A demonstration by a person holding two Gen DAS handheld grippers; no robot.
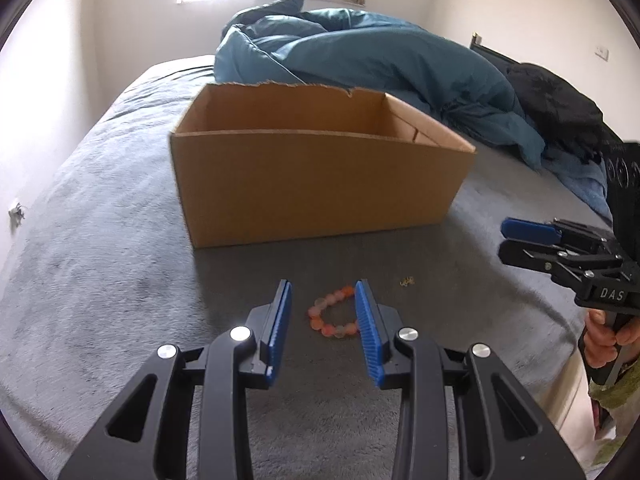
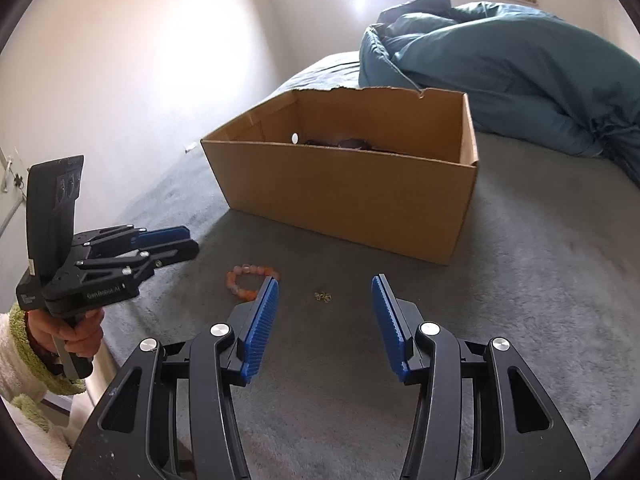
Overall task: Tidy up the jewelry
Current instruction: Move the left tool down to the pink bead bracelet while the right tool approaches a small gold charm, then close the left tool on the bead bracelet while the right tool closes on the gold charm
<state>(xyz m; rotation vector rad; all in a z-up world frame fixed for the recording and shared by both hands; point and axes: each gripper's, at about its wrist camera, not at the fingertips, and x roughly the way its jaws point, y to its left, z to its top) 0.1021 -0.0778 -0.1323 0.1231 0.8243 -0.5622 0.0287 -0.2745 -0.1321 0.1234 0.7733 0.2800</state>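
A pink bead bracelet (image 1: 333, 313) and small gold rings (image 2: 322, 296) lie on the grey bed (image 2: 520, 280), just before a cardboard box (image 1: 316, 184). Left gripper (image 1: 323, 300) and right gripper (image 2: 325, 294) hover near the box, jaws apart, empty.

One cardboard box (image 1: 316, 184) is sitting on the bed (image 1: 100, 248), far from the camera. One orange bead bracelet (image 1: 332, 314) is lying nearer, with one small gold-coloured cluster (image 1: 407, 281) to its right, possibly several tiny rings. One blue duvet (image 1: 380, 60) is lying heaped beyond. Two grippers are hovering: left gripper (image 1: 323, 296), right gripper (image 2: 325, 284).
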